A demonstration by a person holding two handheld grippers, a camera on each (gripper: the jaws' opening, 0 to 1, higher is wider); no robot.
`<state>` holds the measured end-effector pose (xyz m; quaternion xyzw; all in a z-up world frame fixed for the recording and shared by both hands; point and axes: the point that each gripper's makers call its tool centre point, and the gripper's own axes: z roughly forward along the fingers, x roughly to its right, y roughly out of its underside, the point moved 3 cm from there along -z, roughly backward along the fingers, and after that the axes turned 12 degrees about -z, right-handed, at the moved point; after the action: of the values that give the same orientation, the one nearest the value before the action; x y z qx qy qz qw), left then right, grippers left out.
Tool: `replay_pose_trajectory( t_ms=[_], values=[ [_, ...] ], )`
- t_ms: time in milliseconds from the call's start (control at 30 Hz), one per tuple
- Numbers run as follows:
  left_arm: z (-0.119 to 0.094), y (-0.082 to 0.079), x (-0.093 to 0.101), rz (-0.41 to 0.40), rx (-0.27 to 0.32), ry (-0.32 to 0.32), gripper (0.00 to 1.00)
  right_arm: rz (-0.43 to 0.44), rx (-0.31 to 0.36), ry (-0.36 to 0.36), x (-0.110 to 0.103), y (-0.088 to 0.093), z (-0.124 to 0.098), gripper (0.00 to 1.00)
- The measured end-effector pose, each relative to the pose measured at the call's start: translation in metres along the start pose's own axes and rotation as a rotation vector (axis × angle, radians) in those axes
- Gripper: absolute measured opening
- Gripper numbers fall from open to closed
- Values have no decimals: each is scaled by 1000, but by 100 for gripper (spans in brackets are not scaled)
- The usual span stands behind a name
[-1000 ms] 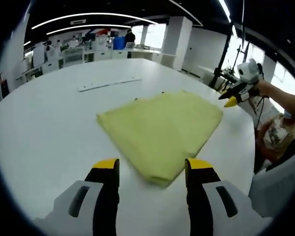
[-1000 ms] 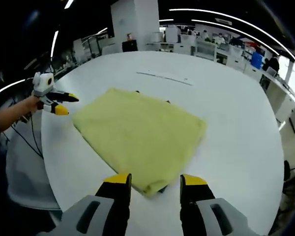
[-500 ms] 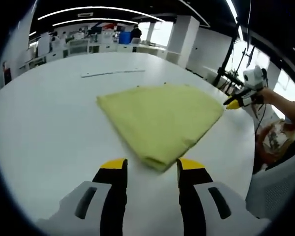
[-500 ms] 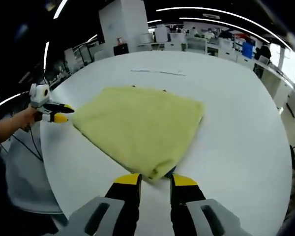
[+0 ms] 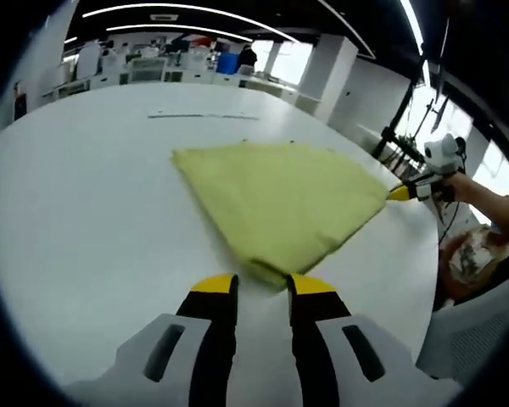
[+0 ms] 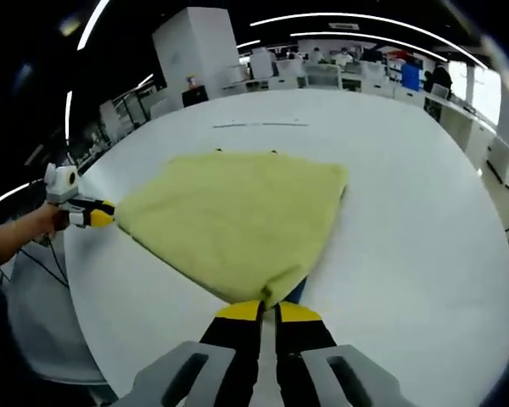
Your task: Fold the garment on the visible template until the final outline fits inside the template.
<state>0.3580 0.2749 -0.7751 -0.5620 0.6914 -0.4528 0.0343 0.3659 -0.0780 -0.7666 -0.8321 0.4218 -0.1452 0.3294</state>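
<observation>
The table (image 5: 85, 212) is large, white and smooth, with a rounded edge, and it takes most of both views. Behind it, at the top of the frames, there is an open office room with white pillars, desks and long curved ceiling lights. A thin pale strip (image 5: 202, 116) lies flat on the table beyond the cloth, in the upper middle of the left gripper view.

The garment (image 5: 280, 199) is a yellow-green folded cloth with a soft, slightly fuzzy surface. It lies flat in the middle of the table, and its outline looks almost like a triangle or a kite, with one corner pointing to each gripper.

In the left gripper view, the left gripper (image 5: 261, 287) is at the bottom centre. Its yellow-tipped black jaws are narrow, and the near corner of the garment is between the tips; I cannot tell if they press it. In the right gripper view, the right gripper (image 6: 268, 310) at the bottom centre has its jaws almost together, pinching the near corner of the garment (image 6: 237, 216). A hand (image 6: 25, 227) is at the left edge.
</observation>
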Motion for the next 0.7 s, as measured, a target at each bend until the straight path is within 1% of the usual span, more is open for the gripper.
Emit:
replay_pose_trajectory(
  t_ms=[167, 233, 367, 500, 700],
  values=[
    [2, 1, 2, -17, -2, 31, 12, 7, 3, 5, 0, 1, 1, 0],
    [1, 2, 4, -13, -7, 47, 8, 14, 4, 6, 0, 1, 1, 0],
    [1, 1, 3, -4, 0, 44, 6, 6, 5, 9, 1, 1, 1, 0],
    [0, -1, 2, -11, 13, 45, 0, 2, 4, 11, 1, 1, 1, 0],
    [-1, 0, 2, -9, 16, 47, 0, 3, 3, 17, 1, 2, 1, 0]
  ],
)
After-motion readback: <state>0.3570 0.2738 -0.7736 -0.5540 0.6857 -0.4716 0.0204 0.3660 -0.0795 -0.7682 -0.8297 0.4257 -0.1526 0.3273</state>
